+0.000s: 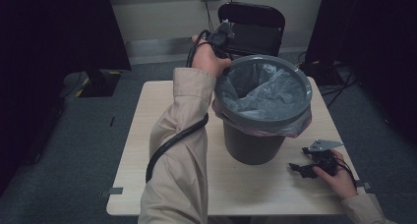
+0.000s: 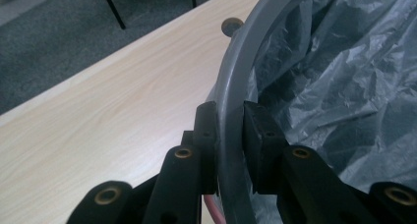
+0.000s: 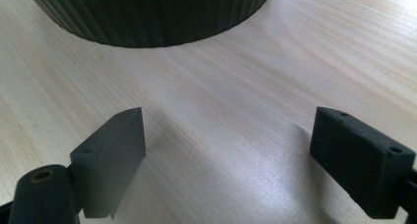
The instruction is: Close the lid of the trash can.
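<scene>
High view, from left to right: the person's left forearm (image 1: pixel 182 135) reaches up across the desk (image 1: pixel 142 150) toward twelve o'clock, sleeve stretched long, its cable looping under the elbow. Its hand (image 1: pixel 207 59) is cocked at the wrist over the bin's far-left edge, at about ten o'clock on the rim. In the left gripper view, the left hand-held gripper (image 2: pixel 230 135) is clamped on the grey ring (image 2: pixel 231 86) that caps the bin (image 1: pixel 255 140), one jaw outside it, the other inside against the crinkled grey bag (image 2: pixel 344 86). A pink edge peeks out under the ring.

The bin stands upright near the middle of the desk, a little toward three o'clock, with a black chair (image 1: pixel 253 25) behind it at twelve.

At about four o'clock from the bin, the right hand (image 1: pixel 339 177) rests on the desk with the right hand-held gripper (image 1: pixel 301 169) pointing at the bin's base. The right gripper view shows its jaws spread wide over bare wood, holding nothing, the bin's ribbed wall (image 3: pixel 147 13) just ahead.

My judgement: the step in hand is gripping the ring, likely to lift it off or reseat it over the bag. The next move calls for a straight, steady pull, and the free gripper may need to brace the bin so it does not tip.
</scene>
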The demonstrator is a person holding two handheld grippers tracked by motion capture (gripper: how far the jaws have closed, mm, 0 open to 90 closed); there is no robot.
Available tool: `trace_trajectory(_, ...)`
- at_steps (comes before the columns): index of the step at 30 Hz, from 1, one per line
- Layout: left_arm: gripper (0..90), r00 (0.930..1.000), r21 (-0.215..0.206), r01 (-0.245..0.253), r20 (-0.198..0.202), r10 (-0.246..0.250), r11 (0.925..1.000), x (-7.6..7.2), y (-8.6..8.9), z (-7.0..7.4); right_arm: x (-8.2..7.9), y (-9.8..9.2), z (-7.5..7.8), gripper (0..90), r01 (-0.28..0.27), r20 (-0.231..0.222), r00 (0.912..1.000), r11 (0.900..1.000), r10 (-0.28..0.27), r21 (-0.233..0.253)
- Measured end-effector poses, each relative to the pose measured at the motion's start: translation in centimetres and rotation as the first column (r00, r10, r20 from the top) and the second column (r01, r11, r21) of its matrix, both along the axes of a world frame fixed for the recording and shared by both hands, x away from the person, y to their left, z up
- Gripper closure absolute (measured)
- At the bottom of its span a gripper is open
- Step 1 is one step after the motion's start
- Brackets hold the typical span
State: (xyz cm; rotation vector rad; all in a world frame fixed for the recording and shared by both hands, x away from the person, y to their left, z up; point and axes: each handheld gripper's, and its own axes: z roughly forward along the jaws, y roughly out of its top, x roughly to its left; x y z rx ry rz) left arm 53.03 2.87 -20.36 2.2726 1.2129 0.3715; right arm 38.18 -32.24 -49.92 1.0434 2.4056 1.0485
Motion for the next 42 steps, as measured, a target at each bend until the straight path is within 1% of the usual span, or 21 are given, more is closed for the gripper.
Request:
trace_trajectory(2,76.6,1.0000,0.001,0.004,0.004,-0.004,1.0000,0.1,-0.1,0.0,0.0,0.0,0.0,12.7,-0.002,0.003,1.0000,1.000,0.002,-0.001)
trace_trajectory(8,76.5,0.9997,0.024,0.006,0.023,-0.007,0.9997,0.0,-0.4,-0.1,0.0,0.0,0.0,12.5,0.001,0.000,1.0000,1.000,-0.001,-0.003)
trace_trajectory(10,76.3,0.9996,0.021,0.001,0.027,-0.001,0.9998,0.1,-0.5,-0.1,0.0,0.0,0.0,12.5,0.001,0.000,1.0000,1.000,-0.001,-0.003)
trace_trajectory(12,75.8,0.9991,0.014,-0.003,0.042,0.003,0.9999,0.2,-0.6,-0.2,0.0,0.0,0.0,12.5,0.002,0.000,1.0000,1.000,-0.002,-0.002)
trace_trajectory(15,75.5,0.9987,0.043,0.003,0.051,-0.006,0.9991,0.2,-0.9,-0.3,0.0,0.0,0.0,12.5,0.000,0.002,1.0000,1.000,0.000,-0.003)
trace_trajectory(17,75.5,0.9985,0.051,0.007,0.055,-0.009,0.9987,0.2,-1.0,-0.3,0.0,0.0,0.0,12.5,0.002,0.000,1.0000,1.000,-0.002,-0.003)
trace_trajectory(22,75.8,0.9987,0.015,0.010,0.049,-0.011,0.9998,0.2,-0.6,-0.4,0.0,0.0,0.0,12.5,0.000,0.003,1.0000,1.000,0.000,-0.004)
trace_trajectory(24,75.8,0.9985,0.013,0.014,0.054,-0.015,0.9998,0.2,-0.5,-0.4,0.0,0.0,0.0,12.5,0.000,0.003,1.0000,1.000,0.000,-0.004)
trace_trajectory(27,74.8,0.9977,-0.011,0.023,0.064,-0.022,0.9997,0.3,-0.4,-0.4,0.0,0.0,0.0,12.5,0.000,0.003,1.0000,1.000,0.000,-0.004)
trace_trajectory(28,68.1,0.9974,-0.034,0.014,0.071,-0.012,0.9993,0.3,-0.4,-0.4,0.0,0.0,0.0,12.5,0.000,0.003,1.0000,1.000,0.000,-0.004)
trace_trajectory(29,58.7,0.9964,-0.057,0.010,0.085,-0.005,0.9983,0.3,-0.3,-0.4,0.0,0.0,0.0,12.5,0.000,0.003,1.0000,1.000,0.000,-0.004)
trace_trajectory(30,49.5,0.9960,-0.067,0.021,0.088,-0.015,0.9976,0.2,-0.2,-0.4,0.0,0.0,0.0,12.5,0.000,0.003,1.0000,1.000,0.000,-0.004)
trace_trajectory(31,42.4,0.9956,-0.067,0.028,0.091,-0.022,0.9973,0.2,-0.2,-0.4,0.0,0.0,0.0,12.5,0.000,0.003,1.0000,1.000,0.000,-0.004)
trace_trajectory(33,34.8,0.9932,-0.065,0.041,0.111,-0.034,0.9970,0.1,0.1,-0.3,0.0,0.0,0.0,12.5,0.001,0.000,1.0000,1.000,-0.001,-0.003)
trace_trajectory(34,30.0,0.9934,-0.069,0.043,0.109,-0.035,0.9967,0.0,0.3,-0.2,0.0,0.0,0.0,12.5,0.001,0.000,1.0000,1.000,-0.001,-0.003)
trace_trajectory(36,26.1,0.9925,-0.084,0.053,0.114,-0.043,0.9950,-0.2,0.8,-0.1,0.0,0.0,0.0,12.5,0.001,0.000,1.0000,1.000,-0.001,-0.003)
trace_trajectory(37,24.6,0.9923,-0.092,0.050,0.117,-0.039,0.9945,-0.3,1.0,-0.1,0.0,0.0,0.0,12.5,0.001,0.000,1.0000,1.000,-0.001,-0.003)
trace_trajectory(39,20.3,0.9931,-0.088,0.046,0.112,-0.036,0.9950,-0.5,1.5,0.0,0.0,0.0,0.0,12.5,0.001,0.000,1.0000,1.000,-0.001,-0.003)
trace_trajectory(40,19.7,0.9926,-0.092,0.045,0.116,-0.034,0.9948,-0.6,1.8,0.0,0.0,0.0,0.0,12.5,0.001,0.000,1.0000,1.000,-0.001,-0.003)
trace_trajectory(42,19.1,0.9935,-0.117,0.048,0.109,-0.035,0.9920,-0.9,2.3,0.1,0.0,0.0,0.0,12.5,0.000,0.002,1.0000,1.000,0.000,-0.003)
